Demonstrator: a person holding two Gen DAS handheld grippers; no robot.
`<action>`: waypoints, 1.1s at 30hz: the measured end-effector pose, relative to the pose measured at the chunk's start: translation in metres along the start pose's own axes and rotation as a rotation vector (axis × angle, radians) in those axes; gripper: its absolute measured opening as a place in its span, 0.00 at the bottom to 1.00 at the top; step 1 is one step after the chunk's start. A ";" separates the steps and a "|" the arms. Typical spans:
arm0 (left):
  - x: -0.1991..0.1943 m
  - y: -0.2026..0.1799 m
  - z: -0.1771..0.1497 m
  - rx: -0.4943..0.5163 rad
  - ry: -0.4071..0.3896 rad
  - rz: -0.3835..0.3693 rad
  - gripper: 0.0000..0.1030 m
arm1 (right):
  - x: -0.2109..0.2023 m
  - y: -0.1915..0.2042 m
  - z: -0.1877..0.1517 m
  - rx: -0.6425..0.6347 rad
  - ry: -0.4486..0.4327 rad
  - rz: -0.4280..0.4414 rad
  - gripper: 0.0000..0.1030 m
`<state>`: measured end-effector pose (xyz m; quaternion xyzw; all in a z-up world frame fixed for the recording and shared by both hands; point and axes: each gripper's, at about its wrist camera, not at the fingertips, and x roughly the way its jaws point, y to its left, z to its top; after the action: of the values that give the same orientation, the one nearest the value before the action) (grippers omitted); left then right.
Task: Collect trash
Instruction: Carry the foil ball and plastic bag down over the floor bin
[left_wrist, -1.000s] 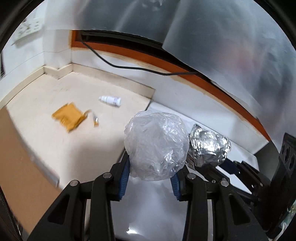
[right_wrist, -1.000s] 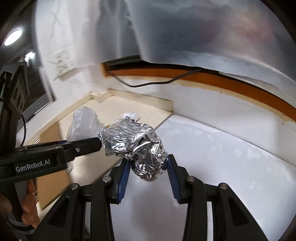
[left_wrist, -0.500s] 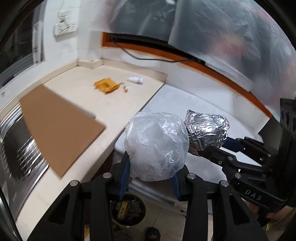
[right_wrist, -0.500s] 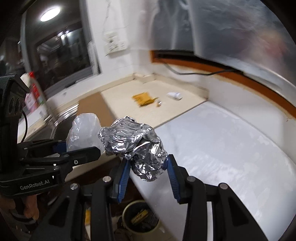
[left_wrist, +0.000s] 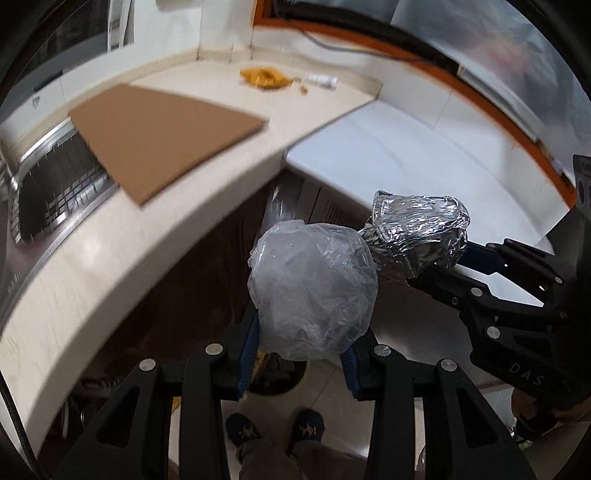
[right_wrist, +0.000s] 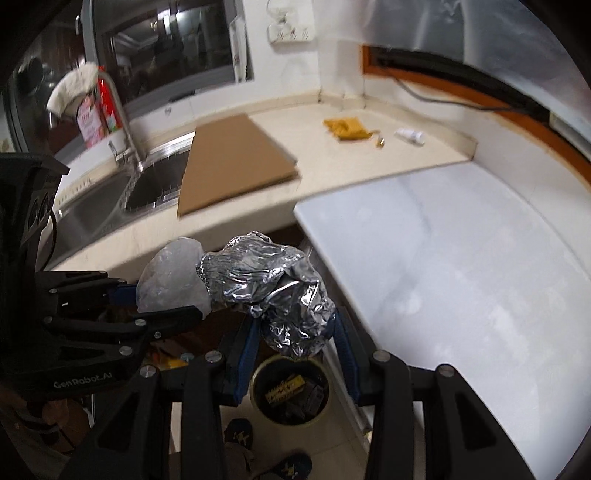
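My left gripper (left_wrist: 301, 347) is shut on a crumpled clear plastic bag (left_wrist: 312, 291), held in the air off the counter's front edge. My right gripper (right_wrist: 295, 339) is shut on a crumpled ball of aluminium foil (right_wrist: 269, 288), right beside the bag (right_wrist: 173, 280). The foil also shows in the left wrist view (left_wrist: 421, 232). A round trash bin (right_wrist: 290, 393) with rubbish inside stands on the floor directly below the foil. On the far counter lie a yellow wrapper (right_wrist: 345, 128), a small white bottle (right_wrist: 409, 136) and a tiny brown scrap (right_wrist: 380, 142).
A brown cardboard sheet (right_wrist: 232, 162) lies on the beige counter (right_wrist: 351, 170), partly over a steel sink (right_wrist: 96, 206) with a tap. A white lower surface (right_wrist: 461, 258) fills the right. The person's slippered feet (left_wrist: 275, 432) are on the tiled floor.
Both grippers have pulled back from the counter and tilted down, still holding the bag and the foil. The trash bin and floor have come into view beneath them.
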<state>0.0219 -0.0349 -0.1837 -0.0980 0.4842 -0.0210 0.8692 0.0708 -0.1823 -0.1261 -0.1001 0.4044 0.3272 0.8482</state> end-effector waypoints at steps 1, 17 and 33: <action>0.005 0.002 -0.005 -0.004 0.012 -0.002 0.36 | 0.004 0.003 -0.005 -0.007 0.011 -0.003 0.39; 0.111 0.028 -0.052 -0.045 0.148 -0.060 0.36 | 0.102 0.009 -0.079 0.025 0.219 -0.090 0.39; 0.262 0.051 -0.079 0.028 0.275 -0.064 0.40 | 0.248 -0.020 -0.157 0.155 0.376 -0.146 0.40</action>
<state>0.0908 -0.0310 -0.4537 -0.0978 0.5951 -0.0688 0.7947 0.1002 -0.1479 -0.4168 -0.1230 0.5713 0.2083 0.7843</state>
